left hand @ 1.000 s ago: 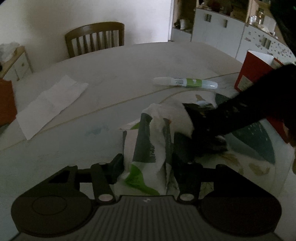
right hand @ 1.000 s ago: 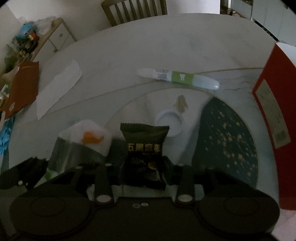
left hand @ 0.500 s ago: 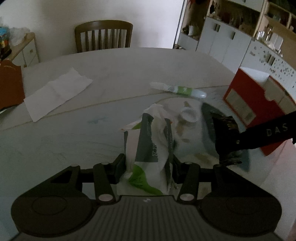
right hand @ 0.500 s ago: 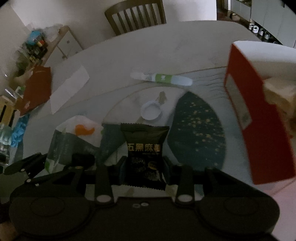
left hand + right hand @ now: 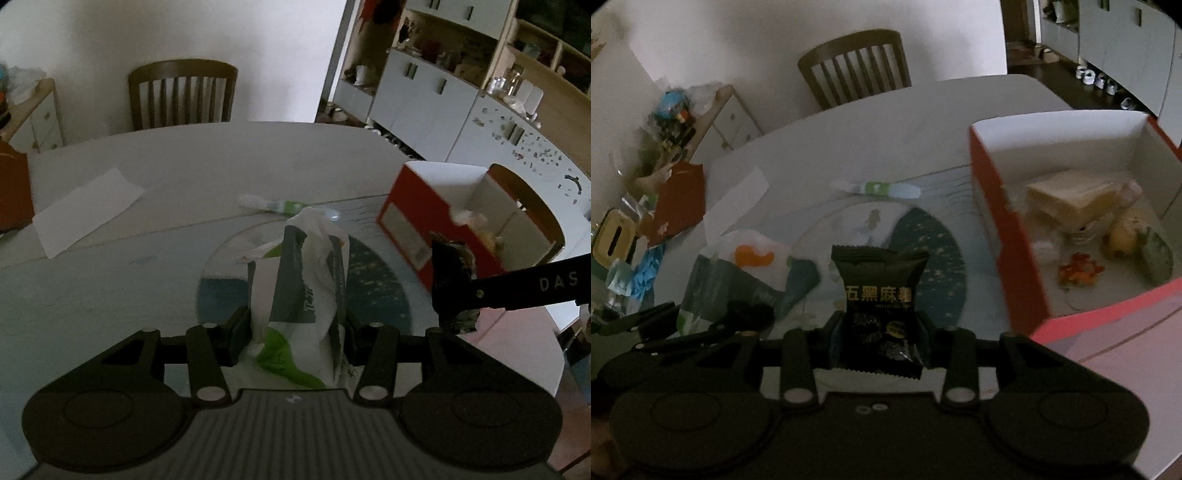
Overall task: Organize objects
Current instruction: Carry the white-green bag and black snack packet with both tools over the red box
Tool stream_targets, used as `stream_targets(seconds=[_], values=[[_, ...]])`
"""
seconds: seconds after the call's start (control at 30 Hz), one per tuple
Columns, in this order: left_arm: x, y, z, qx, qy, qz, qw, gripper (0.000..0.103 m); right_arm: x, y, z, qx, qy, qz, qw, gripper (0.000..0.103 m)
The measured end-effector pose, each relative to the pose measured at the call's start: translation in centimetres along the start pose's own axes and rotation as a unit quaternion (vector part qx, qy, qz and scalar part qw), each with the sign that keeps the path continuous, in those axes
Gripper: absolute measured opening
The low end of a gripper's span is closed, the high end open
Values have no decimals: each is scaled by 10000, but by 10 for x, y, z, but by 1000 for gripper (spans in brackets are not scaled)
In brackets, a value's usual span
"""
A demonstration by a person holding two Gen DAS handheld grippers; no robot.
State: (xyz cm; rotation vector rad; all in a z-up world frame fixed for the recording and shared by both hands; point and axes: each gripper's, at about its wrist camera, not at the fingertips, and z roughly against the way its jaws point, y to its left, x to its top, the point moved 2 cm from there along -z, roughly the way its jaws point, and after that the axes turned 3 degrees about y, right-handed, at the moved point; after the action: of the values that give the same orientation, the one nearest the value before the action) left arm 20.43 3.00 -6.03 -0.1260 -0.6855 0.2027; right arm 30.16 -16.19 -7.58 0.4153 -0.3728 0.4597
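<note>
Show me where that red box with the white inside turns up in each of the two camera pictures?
Left wrist view: the red box stands at the right, beyond the dark snack packet that the other hand-held gripper carries.
Right wrist view: the red box fills the right side, open, with items inside.
Shared landmark: the white and green tube lying on the table just left of the box.

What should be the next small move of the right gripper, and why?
Probably carry the black snack packet, clamped in the right gripper, a little further right, over the open red box, then release: the packet hangs left of the box wall, not yet above its inside.
</note>
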Motion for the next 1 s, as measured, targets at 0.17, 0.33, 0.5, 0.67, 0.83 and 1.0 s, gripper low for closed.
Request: stream_targets(seconds=[0.17,0.33,0.5,0.67,0.83,1.0], values=[[8,-27,4,-118,-44,-26,9999,49,2,-21,17,15,-153,-51,9999,38],[17,-58,4,-149,-112,-191,9996,49,5,-44,30,45,-268,-82,9996,38],[27,-93,0,-196,-169,-286,9993,49,10,-73,41,53,-345,-132,9993,38],[36,-127,-8,-247,-214,-363,9988,49,15,-107,51,43,-421,-206,9989,38],[44,-158,-19,-260,-214,-473,9983,49,22,-138,59,16,-498,-267,9984,38],[53,-188,-31,-261,-216,-581,9977,49,31,-172,64,-40,-561,-350,9978,38]])
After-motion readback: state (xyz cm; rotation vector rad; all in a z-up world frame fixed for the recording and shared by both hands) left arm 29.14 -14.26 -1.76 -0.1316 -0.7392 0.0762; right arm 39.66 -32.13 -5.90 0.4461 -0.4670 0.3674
